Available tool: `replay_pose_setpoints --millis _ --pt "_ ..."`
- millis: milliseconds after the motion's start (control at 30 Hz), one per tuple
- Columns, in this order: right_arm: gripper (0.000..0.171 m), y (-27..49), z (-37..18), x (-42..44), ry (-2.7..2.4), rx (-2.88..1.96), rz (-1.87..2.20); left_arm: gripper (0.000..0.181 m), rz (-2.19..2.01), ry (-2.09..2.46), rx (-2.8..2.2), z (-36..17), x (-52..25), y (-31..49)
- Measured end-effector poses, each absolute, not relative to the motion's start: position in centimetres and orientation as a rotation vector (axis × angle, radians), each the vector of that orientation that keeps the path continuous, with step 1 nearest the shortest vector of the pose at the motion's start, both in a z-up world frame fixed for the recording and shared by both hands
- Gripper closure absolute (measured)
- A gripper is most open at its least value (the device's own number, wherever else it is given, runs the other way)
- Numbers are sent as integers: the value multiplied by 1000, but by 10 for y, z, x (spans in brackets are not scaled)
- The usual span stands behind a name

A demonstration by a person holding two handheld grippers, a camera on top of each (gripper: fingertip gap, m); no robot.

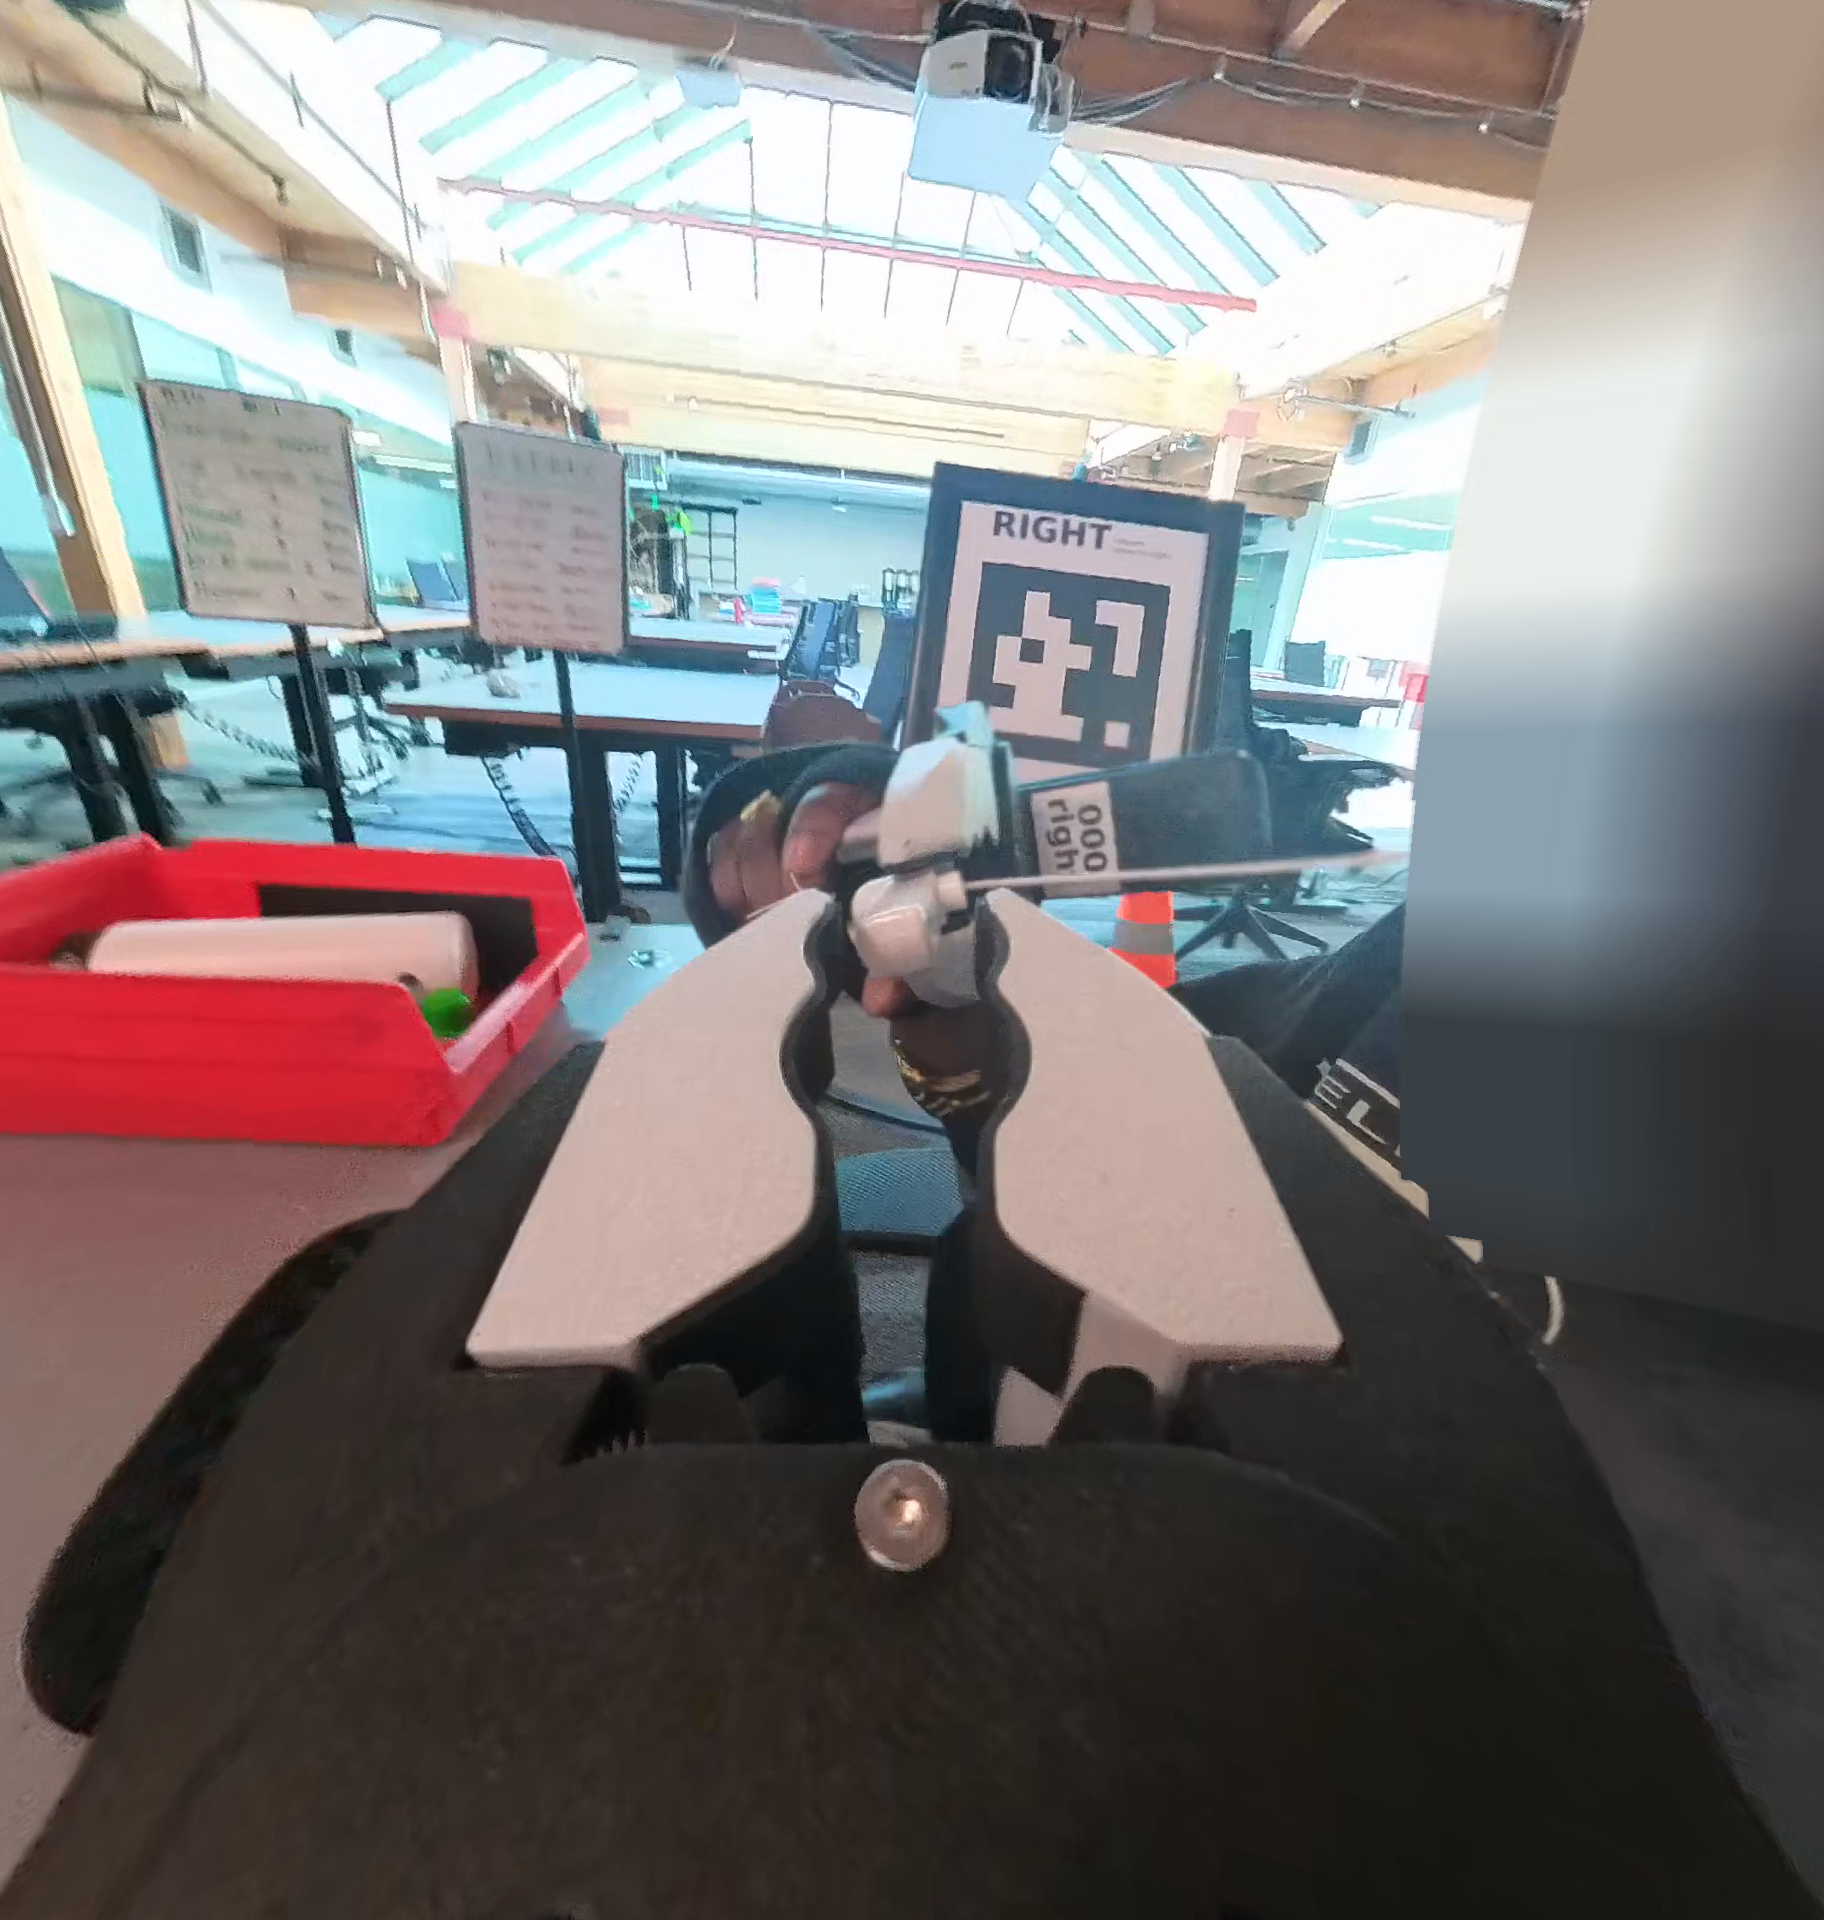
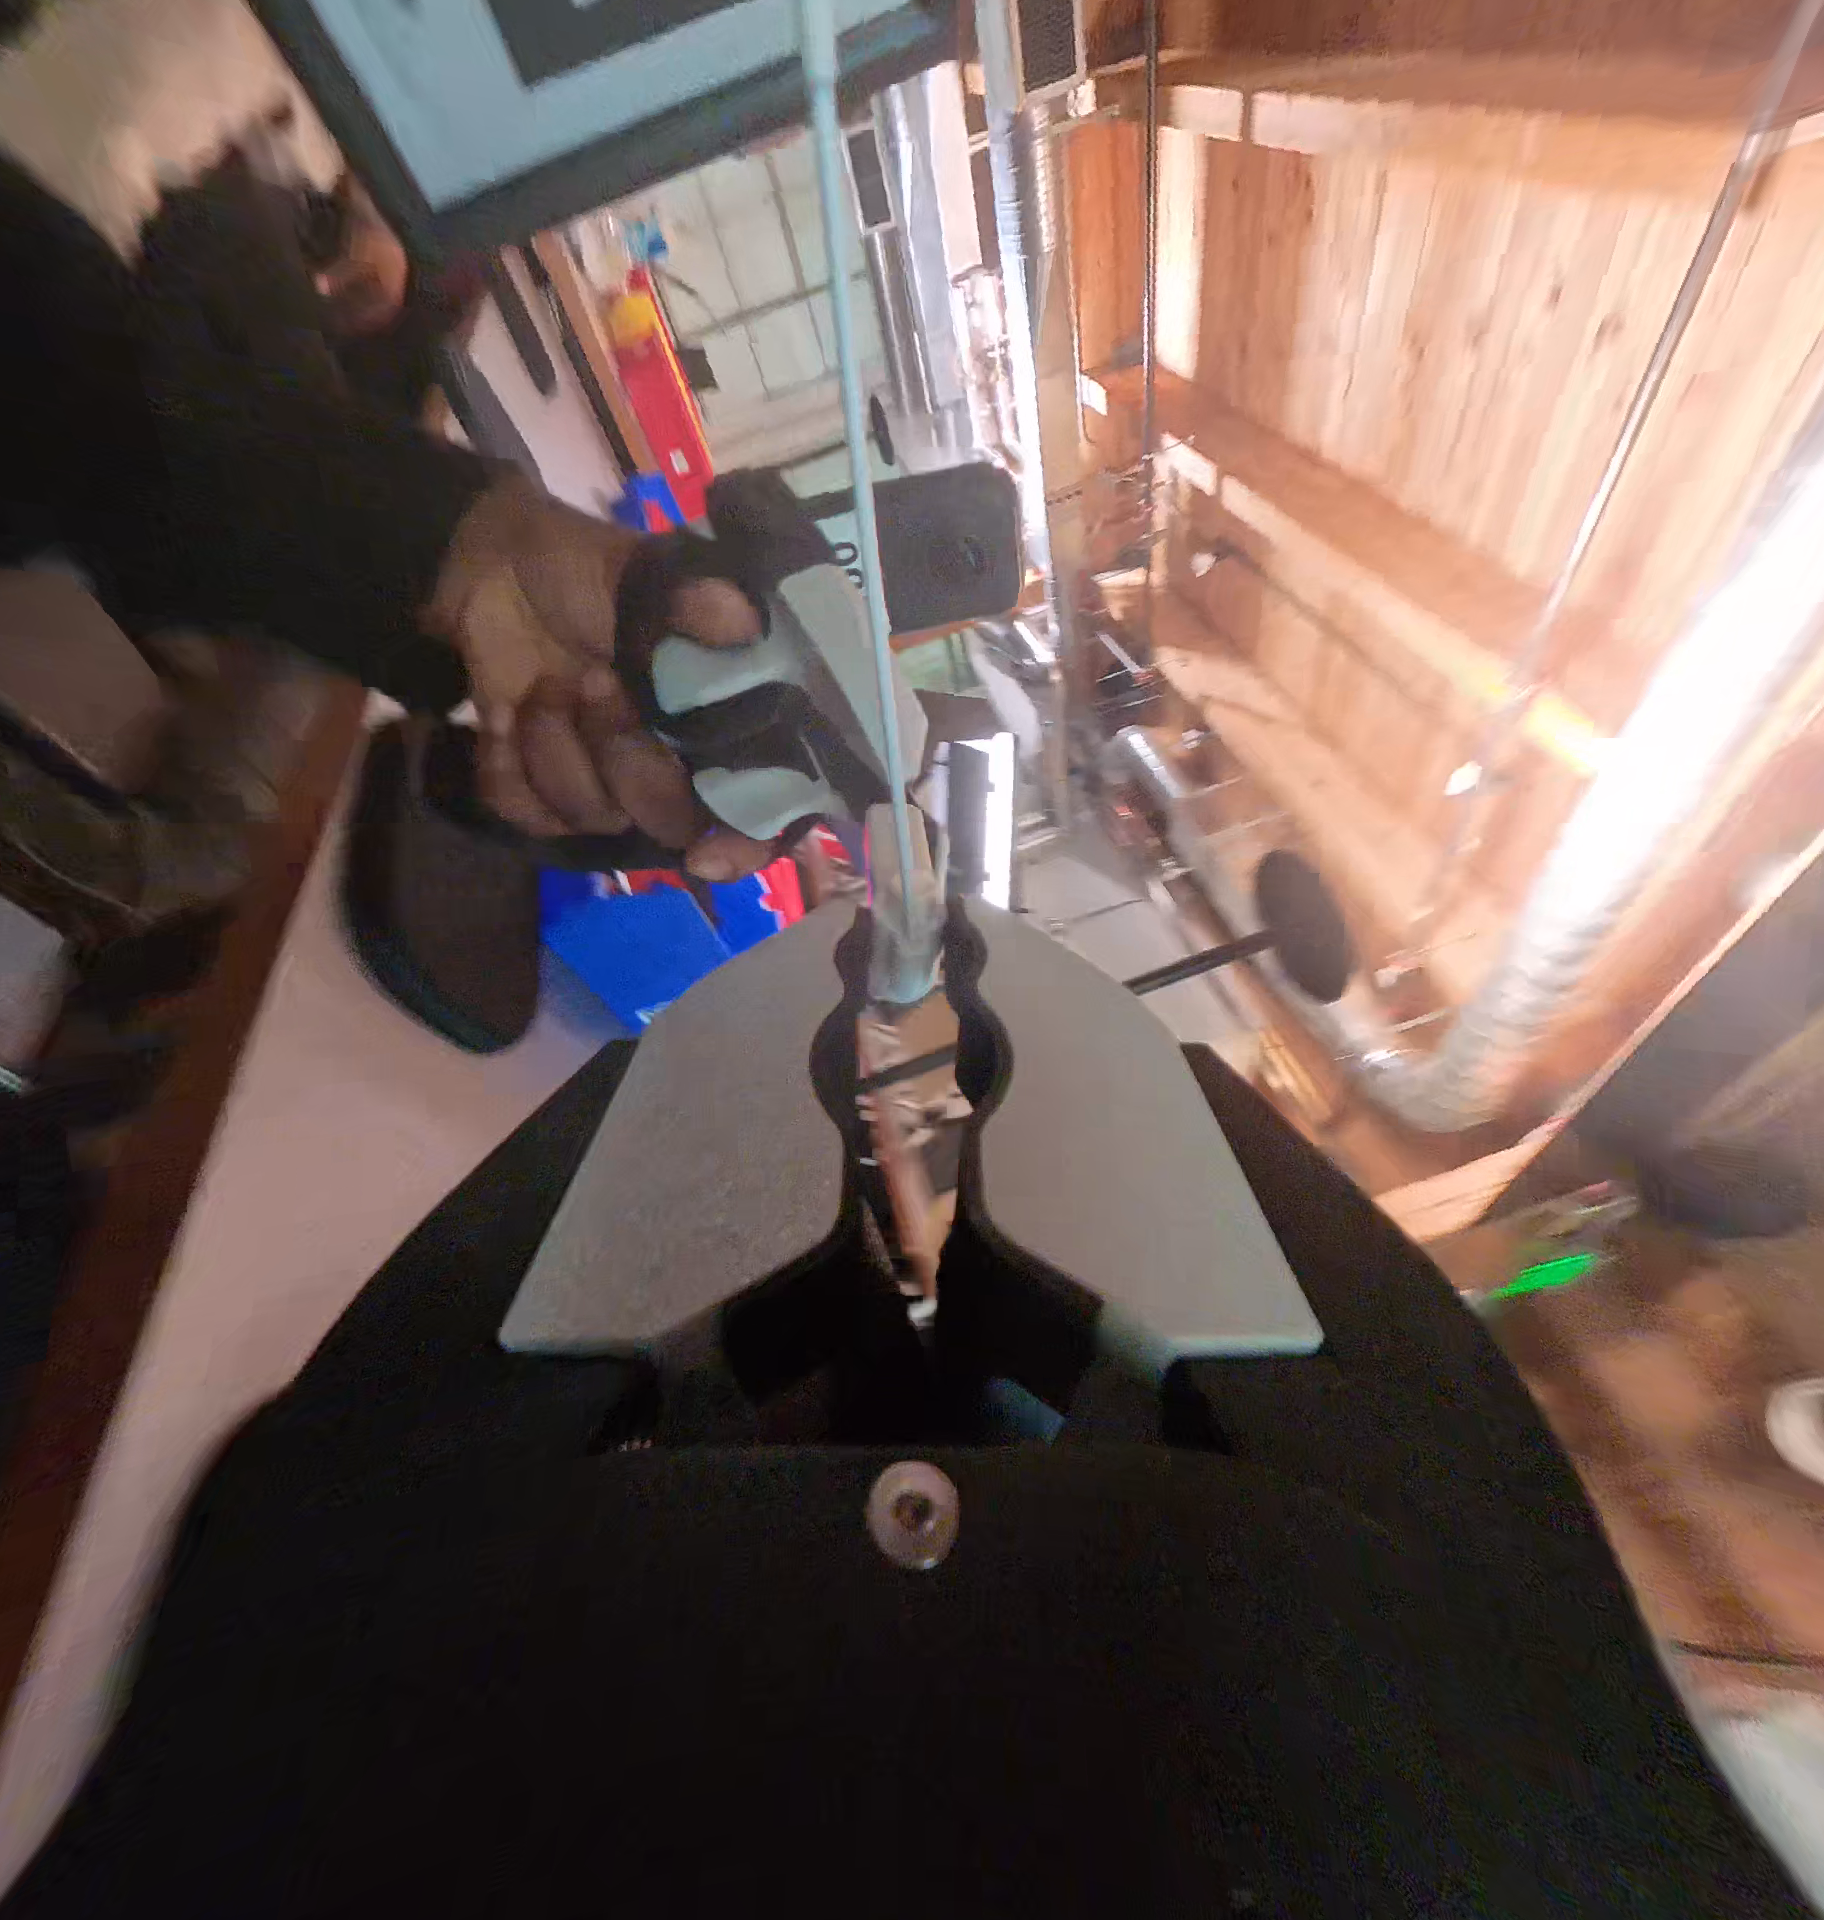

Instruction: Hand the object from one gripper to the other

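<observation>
The right gripper (image 2: 906,940) has its jaws clenched on the end of a thin pale rod (image 2: 854,436), held in the air. The left gripper (image 1: 913,920) faces it with jaws released and nothing between them, close up. Judging by this, the handover is mid-approach: the left must close on the rod before the right lets go, beside the red bin (image 1: 212,1060) on the bench (image 1: 108,1299).

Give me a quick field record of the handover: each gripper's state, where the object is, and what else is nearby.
object: thin pale straight rod
right gripper: shut on one end of the rod
left gripper: open, facing the right gripper, not gripping the rod
handover: not yet done
nearby: red plastic bin to the left, white cylinder inside it
</observation>
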State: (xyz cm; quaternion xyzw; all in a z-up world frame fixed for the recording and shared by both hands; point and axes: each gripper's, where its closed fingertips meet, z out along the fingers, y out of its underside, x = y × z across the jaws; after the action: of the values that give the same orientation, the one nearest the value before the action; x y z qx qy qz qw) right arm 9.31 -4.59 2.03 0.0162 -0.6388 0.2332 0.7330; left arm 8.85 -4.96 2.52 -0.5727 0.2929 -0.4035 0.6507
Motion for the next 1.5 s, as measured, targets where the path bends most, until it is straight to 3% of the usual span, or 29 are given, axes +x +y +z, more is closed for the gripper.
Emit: replay_pose_setpoints --millis 167,433,567,733,800,933,1067,1200,1500 --pt "158 -51 22 96 -1354 120 390 168 -941 696 -1313 21 94 -51" --pt "155 -49 26 97 -1334 79 405 168 -902 702 -1255 26 92 -52" --pt "142 -39 35 103 -1397 -174 843 168 -792 684 -1177 36 81 -52" --pt "136 -26 56 115 -1358 -647 1839 168 -688 739 -1170 34 80 -54" --pt "131 -29 51 112 -1397 -735 1972 168 -652 766 -1182 30 83 -53" --pt "126 -44 31 98 -1537 -803 1846 168 -619 790 -1198 25 86 -50" --pt "143 -49 21 89 -1578 -799 1685 168 -616 788 -1203 24 86 -50" --pt "146 -47 23 86 -1563 -696 1505 168 -642 751 -1212 26 85 -49" --pt "146 -38 33 90 -1378 -133 513 155 -885 608 -1272 29 80 -44"
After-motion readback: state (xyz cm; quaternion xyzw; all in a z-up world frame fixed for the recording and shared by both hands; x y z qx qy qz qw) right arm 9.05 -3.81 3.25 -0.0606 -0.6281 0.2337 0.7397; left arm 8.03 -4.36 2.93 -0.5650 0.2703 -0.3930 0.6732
